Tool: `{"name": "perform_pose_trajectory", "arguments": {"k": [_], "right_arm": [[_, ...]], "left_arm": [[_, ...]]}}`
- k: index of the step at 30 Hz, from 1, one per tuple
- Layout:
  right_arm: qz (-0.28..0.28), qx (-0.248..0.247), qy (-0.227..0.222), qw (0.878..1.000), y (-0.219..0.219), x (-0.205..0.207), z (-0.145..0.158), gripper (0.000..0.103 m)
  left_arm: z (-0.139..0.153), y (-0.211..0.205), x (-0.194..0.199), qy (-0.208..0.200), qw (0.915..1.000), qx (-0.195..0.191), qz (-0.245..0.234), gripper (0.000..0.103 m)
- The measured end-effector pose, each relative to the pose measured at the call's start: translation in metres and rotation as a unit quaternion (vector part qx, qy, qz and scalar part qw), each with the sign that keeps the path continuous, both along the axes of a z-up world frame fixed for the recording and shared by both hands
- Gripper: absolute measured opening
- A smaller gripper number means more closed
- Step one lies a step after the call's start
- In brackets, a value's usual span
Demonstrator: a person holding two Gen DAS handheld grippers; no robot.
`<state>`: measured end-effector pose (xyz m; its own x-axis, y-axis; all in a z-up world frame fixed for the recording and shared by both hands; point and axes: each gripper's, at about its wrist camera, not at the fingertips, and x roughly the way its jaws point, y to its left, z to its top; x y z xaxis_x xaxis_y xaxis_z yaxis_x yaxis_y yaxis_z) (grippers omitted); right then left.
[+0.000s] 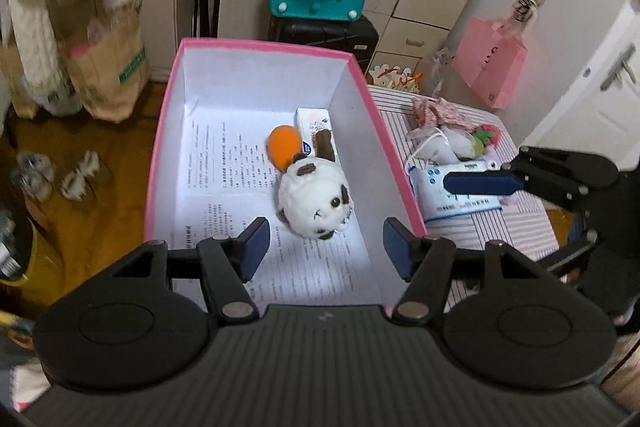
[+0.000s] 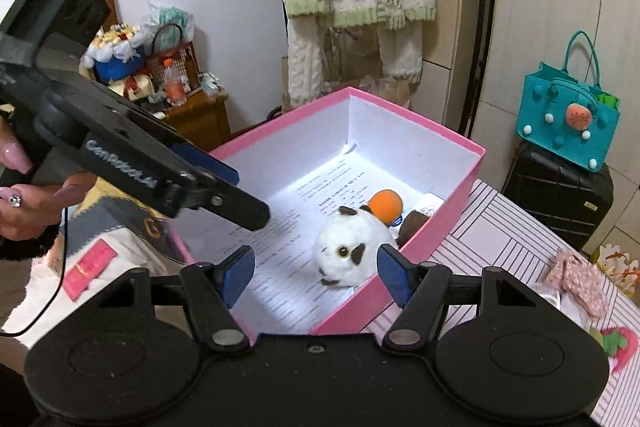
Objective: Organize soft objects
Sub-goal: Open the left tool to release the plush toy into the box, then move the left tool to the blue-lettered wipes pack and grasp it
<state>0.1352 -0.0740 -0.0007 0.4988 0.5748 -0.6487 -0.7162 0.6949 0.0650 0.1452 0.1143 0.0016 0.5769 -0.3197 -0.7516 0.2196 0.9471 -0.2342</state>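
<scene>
The left gripper (image 1: pixel 326 247) hangs over the pink box (image 1: pixel 164 131), its fingers (image 1: pixel 256 245) parted and holding nothing. Centre frame, a white plush toy (image 1: pixel 314 201) lies on the box floor beside an orange ball (image 1: pixel 285 146). At right, the right gripper (image 2: pixel 316 277) is likewise spread and empty, above a tissue pack (image 1: pixel 452 201) on the striped worktop (image 1: pixel 520 227).
</scene>
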Motion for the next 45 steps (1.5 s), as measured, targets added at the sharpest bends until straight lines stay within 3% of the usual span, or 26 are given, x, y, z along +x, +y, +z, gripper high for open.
{"name": "perform_pose_trajectory", "arguments": {"k": [10, 24, 40, 45], "right_arm": [[-0.001, 0.036, 0.006, 0.999, -0.027, -0.037, 0.032, 0.072], [-0.028, 0.034, -0.003, 0.999, -0.072, -0.082, 0.048, 0.072], [-0.100, 0.025, 0.017, 0.995, -0.148, -0.096, 0.012, 0.074], [-0.118, 0.032, 0.022, 0.992, -0.170, -0.079, -0.012, 0.074]], "left_arm": [[0.039, -0.019, -0.052, -0.032, 0.9975, 0.056, -0.029, 0.064], [0.042, -0.057, -0.086, -0.021, 0.9936, 0.080, -0.076, 0.067], [0.023, -0.141, -0.082, -0.033, 0.9813, 0.069, -0.177, 0.069], [0.013, -0.162, -0.061, -0.056, 0.9811, 0.029, -0.183, 0.069]]}}
